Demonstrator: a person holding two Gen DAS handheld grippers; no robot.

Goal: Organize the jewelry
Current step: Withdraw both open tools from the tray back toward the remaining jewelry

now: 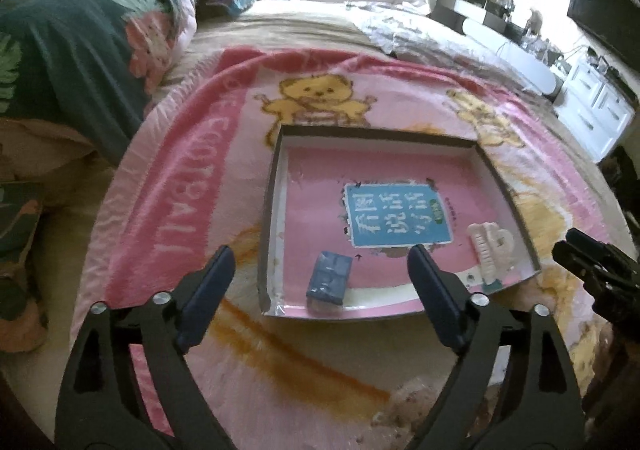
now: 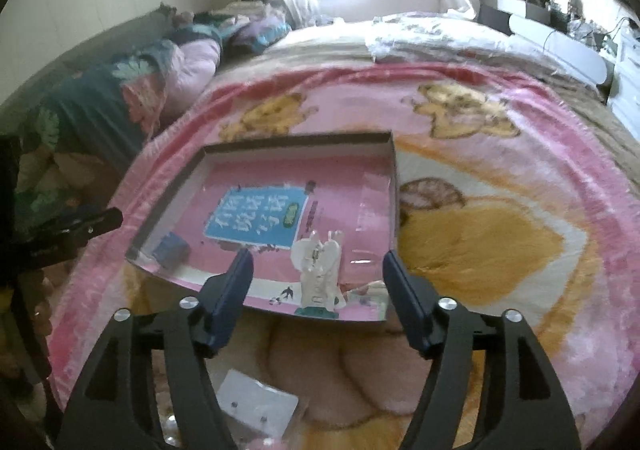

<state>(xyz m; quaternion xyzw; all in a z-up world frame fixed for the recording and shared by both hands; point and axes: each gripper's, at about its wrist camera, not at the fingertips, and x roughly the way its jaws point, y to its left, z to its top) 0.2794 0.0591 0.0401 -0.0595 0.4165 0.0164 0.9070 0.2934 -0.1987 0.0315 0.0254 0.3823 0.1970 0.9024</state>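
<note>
Seen from the left wrist camera, the left gripper (image 1: pixel 320 274) hangs low over a pink bear-print blanket (image 1: pixel 192 154) spread on a bed, its two blue-padded fingers (image 1: pixel 208 290) spread wide with nothing between them. Just ahead lies a shallow dark-rimmed tray (image 1: pixel 276 170) lined in pink, with a blue label of Chinese characters (image 1: pixel 396 214) near the middle. A small blue box (image 1: pixel 329 277) sits in the tray's near-left corner, and a pale hair claw clip (image 1: pixel 490 250) lies toward the near-right side. The black tip of the right gripper (image 1: pixel 592 266) shows at the right edge, beside the tray.

From the right wrist camera, the right gripper (image 2: pixel 318 286) also stands released, fingers (image 2: pixel 232 286) wide apart over the tray's (image 2: pixel 304 140) near edge. The claw clip (image 2: pixel 318 270) lies in the tray directly between the fingertips' line of sight, apart from both. The blue box (image 2: pixel 171 250) rests at the tray's left end. On the blanket (image 2: pixel 500 250) below the gripper lies a clear packet holding small earrings (image 2: pixel 256 406), outside the tray.
</note>
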